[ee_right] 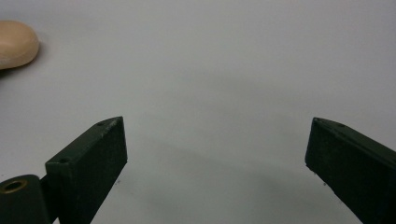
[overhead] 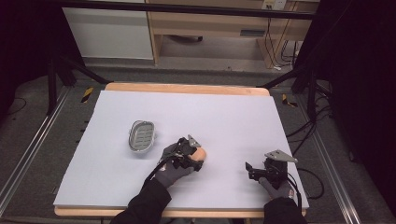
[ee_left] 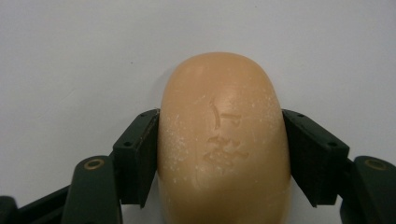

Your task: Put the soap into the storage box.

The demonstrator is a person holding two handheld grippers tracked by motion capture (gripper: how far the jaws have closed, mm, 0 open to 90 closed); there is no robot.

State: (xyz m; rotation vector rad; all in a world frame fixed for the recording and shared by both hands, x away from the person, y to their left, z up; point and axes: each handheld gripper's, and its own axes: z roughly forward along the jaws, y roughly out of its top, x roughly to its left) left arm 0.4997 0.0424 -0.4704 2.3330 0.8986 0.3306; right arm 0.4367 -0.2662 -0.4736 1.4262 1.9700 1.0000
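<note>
Grey table top (overhead: 233, 121) | soap dish (overhead: 141, 136) at 10 o'clock of soap bar (ee_left: 224, 140) | left gripper (ee_left: 222, 154) clamps bar | right gripper (ee_right: 215, 154) gapes, empty.

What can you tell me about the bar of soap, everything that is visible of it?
The bar of soap is a rounded oval, peach-tan, with a smooth waxy-looking surface, small white specks and a faint stamped mark on top. It lies flat on the pale grey table cover, near the front middle, right of the soap dish. The left gripper is shut on it, one black pad pressing each long side.
</note>
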